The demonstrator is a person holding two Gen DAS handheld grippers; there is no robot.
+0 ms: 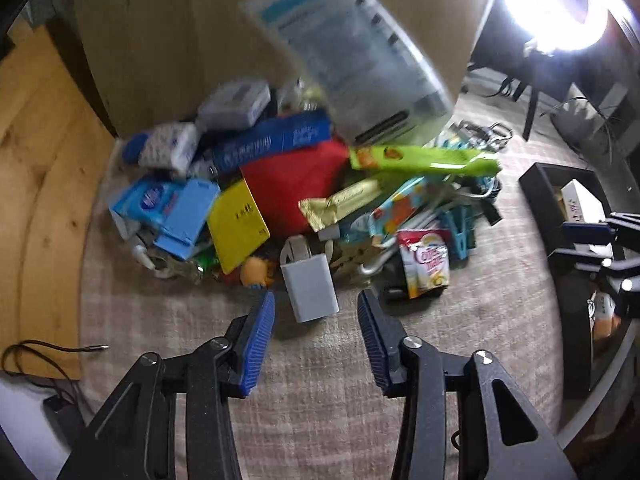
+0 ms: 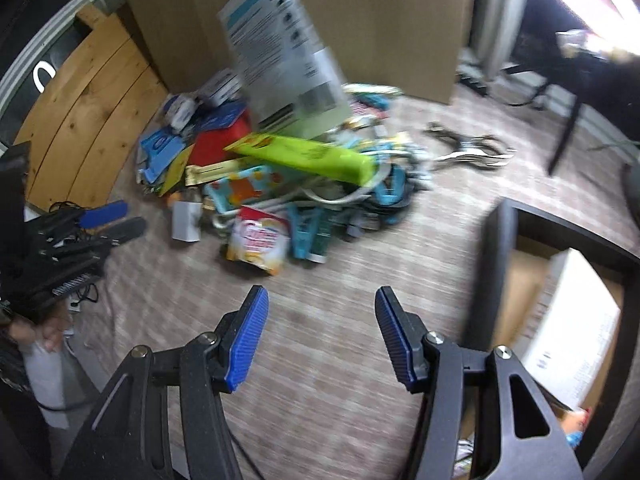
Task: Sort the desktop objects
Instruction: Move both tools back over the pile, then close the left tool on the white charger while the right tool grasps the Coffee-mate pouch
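Beside one pile (image 1: 304, 184), two tools (both agape): left tool (image 1: 316, 316), right tool (image 2: 322, 310)

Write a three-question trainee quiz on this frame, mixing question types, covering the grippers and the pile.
1. True or false: the left gripper is shut on the grey charger block.
2. Which item lies across the top of the pile, under the leaning printed sheet? A) yellow card B) lime-green package C) gold wrapper
3. Fill in: the black bin holds a white ____.

Key
1. False: both its jaws stand apart, short of the block; the right gripper is open too.
2. B
3. box
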